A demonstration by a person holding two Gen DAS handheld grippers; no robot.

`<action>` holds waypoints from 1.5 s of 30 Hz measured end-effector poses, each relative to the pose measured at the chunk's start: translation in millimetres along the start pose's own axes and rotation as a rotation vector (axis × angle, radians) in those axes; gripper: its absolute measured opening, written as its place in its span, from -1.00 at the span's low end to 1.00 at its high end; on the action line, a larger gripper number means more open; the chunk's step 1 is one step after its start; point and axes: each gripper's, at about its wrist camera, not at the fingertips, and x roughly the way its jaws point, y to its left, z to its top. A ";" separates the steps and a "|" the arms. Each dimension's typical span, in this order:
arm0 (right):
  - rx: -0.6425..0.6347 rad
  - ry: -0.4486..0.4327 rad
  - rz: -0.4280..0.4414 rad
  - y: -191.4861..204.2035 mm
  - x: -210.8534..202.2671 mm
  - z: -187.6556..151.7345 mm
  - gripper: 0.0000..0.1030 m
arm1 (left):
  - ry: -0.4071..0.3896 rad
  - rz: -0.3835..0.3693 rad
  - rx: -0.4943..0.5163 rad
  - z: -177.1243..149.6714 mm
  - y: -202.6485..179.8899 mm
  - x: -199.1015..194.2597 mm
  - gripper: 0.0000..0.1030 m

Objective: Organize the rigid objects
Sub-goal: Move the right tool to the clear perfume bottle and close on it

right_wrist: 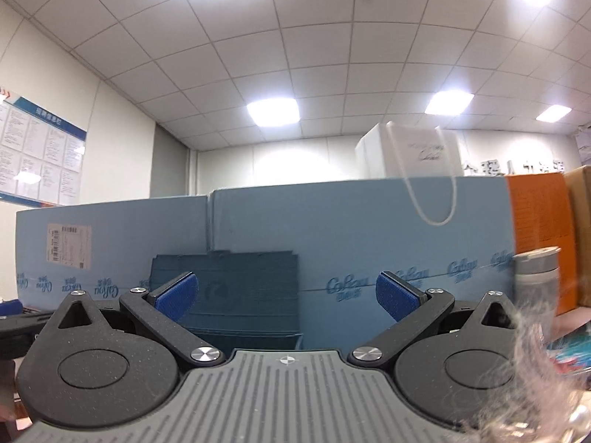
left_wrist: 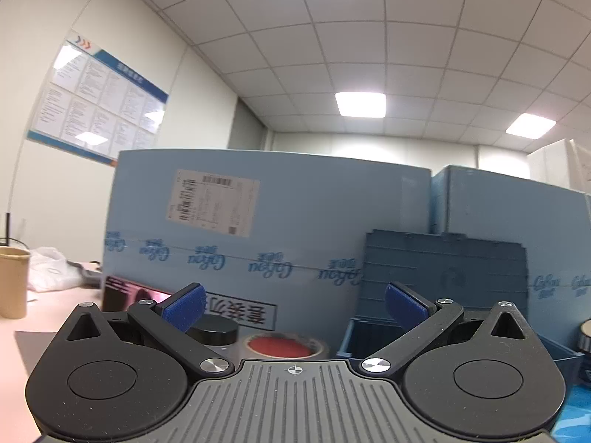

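Note:
In the left wrist view my left gripper (left_wrist: 294, 308) is open and empty, tilted upward. Just beyond it low down are a jar with a black lid (left_wrist: 216, 329), a roll of tape with a red centre (left_wrist: 282, 346) and a dark blue storage box (left_wrist: 443, 280) with its lid standing open. A metal-lidded jar (left_wrist: 585, 336) shows at the right edge. In the right wrist view my right gripper (right_wrist: 286, 297) is open and empty, facing the same dark blue box (right_wrist: 236, 295). A grey bottle (right_wrist: 535, 277) stands to its right.
Large light blue cartons (left_wrist: 277, 229) form a wall behind the objects, also in the right wrist view (right_wrist: 351, 229). A paper cup (left_wrist: 13, 282) and a plastic bag (left_wrist: 51, 267) sit on the pink tabletop at left. An orange box (right_wrist: 539, 229) and a white bag (right_wrist: 417, 155) stand at right.

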 end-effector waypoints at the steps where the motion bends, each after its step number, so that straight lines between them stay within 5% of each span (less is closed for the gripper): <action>1: -0.005 0.001 -0.009 -2.1 -4.4 4.4 1.00 | 0.001 -0.012 0.000 0.0 -0.4 0.2 1.00; 11: -0.077 0.088 -0.063 -29.6 -36.0 34.4 1.00 | 0.063 -0.219 -0.044 1.0 0.7 2.5 1.00; 15: -0.136 0.172 -0.092 -48.5 -45.0 42.3 1.00 | 0.211 -0.388 -0.007 10.7 -15.0 5.8 1.00; 22: -0.170 0.472 -0.074 -84.5 -43.0 34.2 1.00 | 0.499 -0.657 0.082 42.7 -64.0 18.6 1.00; 25: -0.160 0.627 -0.049 -90.0 -34.2 20.3 0.94 | 0.597 -0.756 -0.034 48.4 -70.7 32.5 1.00; 33: -0.247 0.859 -0.061 -87.4 -14.5 -4.9 0.58 | 0.672 -0.776 -0.149 45.4 -54.4 54.0 1.00; 39: -0.196 0.916 -0.100 -98.3 -0.8 -14.0 0.09 | 0.677 -0.753 -0.162 49.2 -38.9 66.7 1.00; 45: -0.152 0.936 -0.075 -96.7 3.4 -13.7 0.04 | 0.678 -0.708 -0.216 50.6 -20.0 82.9 1.00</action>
